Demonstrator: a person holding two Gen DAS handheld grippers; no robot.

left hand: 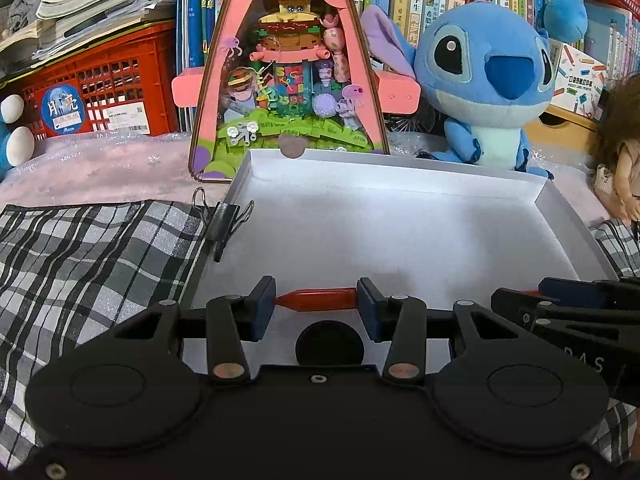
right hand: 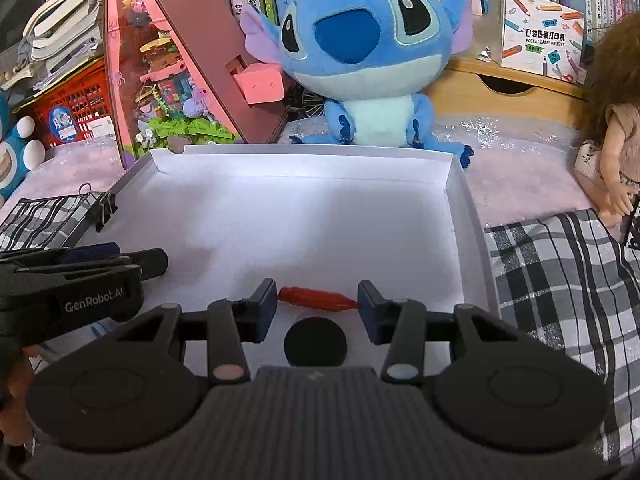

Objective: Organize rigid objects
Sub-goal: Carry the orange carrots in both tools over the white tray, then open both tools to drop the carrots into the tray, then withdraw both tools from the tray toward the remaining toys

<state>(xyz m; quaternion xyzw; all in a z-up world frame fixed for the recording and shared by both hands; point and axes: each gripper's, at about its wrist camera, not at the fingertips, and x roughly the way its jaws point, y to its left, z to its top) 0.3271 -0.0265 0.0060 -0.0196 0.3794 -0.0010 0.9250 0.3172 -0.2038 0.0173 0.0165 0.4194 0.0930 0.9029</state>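
A white shallow box [left hand: 384,184] lies in front of me, also in the right wrist view [right hand: 304,168]. My left gripper [left hand: 316,300] is shut on a red pointed piece [left hand: 316,299], held end to end between its blue pads just above the box floor. My right gripper [right hand: 316,300] is shut on a second red piece [right hand: 316,299], held slightly tilted over the box floor. The right gripper shows at the right edge of the left wrist view [left hand: 568,304]. The left gripper shows at the left of the right wrist view [right hand: 92,268].
A black binder clip [left hand: 224,220] grips the box's left wall. A checked cloth [left hand: 88,264] lies on both sides. Behind the box stand a pink triangular toy case [left hand: 288,80], a blue plush [left hand: 484,80], a doll [right hand: 612,136], a red crate [left hand: 96,92] and books.
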